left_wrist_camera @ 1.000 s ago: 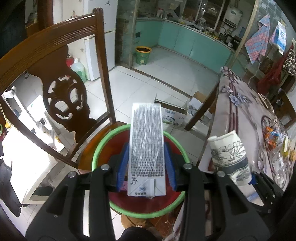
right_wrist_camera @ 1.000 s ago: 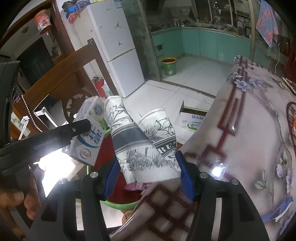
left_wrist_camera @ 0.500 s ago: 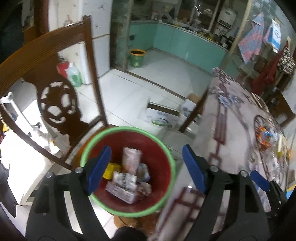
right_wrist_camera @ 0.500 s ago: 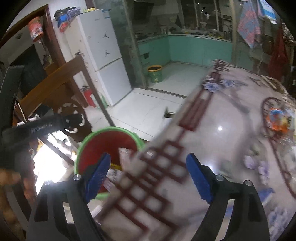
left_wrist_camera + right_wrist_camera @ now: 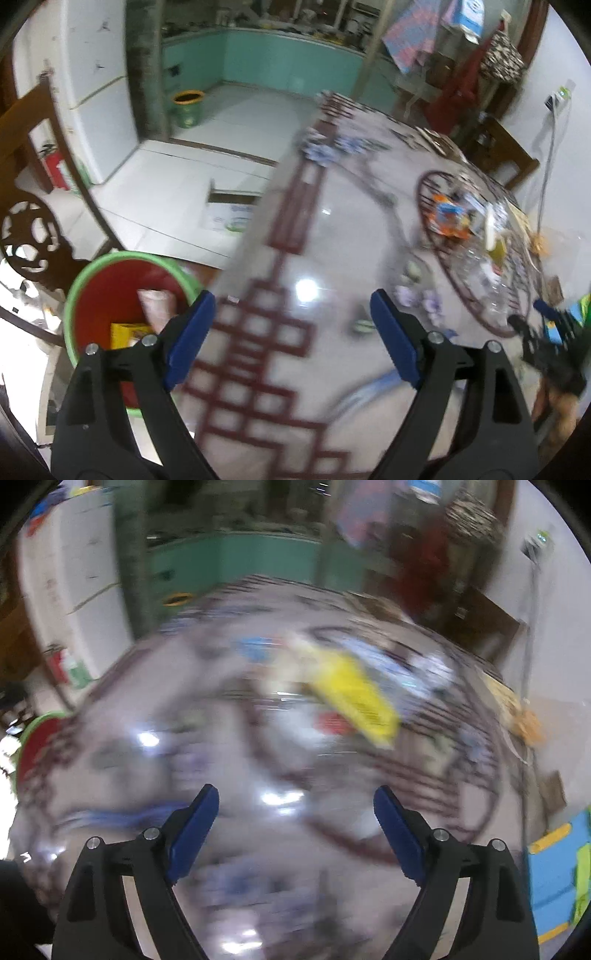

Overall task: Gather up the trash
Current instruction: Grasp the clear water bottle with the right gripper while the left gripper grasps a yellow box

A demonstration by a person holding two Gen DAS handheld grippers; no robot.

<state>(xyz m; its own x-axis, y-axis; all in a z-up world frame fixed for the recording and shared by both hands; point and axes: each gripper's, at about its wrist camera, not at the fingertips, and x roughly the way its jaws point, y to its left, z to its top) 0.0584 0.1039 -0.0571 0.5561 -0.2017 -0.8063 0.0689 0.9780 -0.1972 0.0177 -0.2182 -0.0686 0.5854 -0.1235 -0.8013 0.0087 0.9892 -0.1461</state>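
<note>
The red plastic bin with a green rim (image 5: pixel 110 295) sits on the floor at about eight o'clock in the left wrist view, just off the edge of the glossy patterned surface (image 5: pixel 332 258); a yellow box (image 5: pixel 127 334) and a pale crumpled cup (image 5: pixel 157 302) already lie inside it. In the right wrist view only a sliver of the bin shows, at nine o'clock, past the surface's rim.

The trash not yet collected lies on the surface. In the left view a heap of wrappers and clear plastic (image 5: pixel 469 229) rests at two o'clock, well apart from the bin. In the right view, heavily blurred, a yellow packet (image 5: pixel 354 698) stands out at twelve to one o'clock among pale litter I cannot identify.

The left tongs (image 5: pixel 291 339) are opening, nothing between the blue pads, over bare surface. The right tongs (image 5: pixel 295 827) are likewise opening and empty; they also appear at four o'clock in the left view.

The step in hand looks like reaching for the next pieces. To do it well, I would slow each hand before the heap so the view sharpens, pick one distinct piece per hand, bring the pads down on either side of it, and pinch the thin wrappers low against the surface so they do not slip.
</note>
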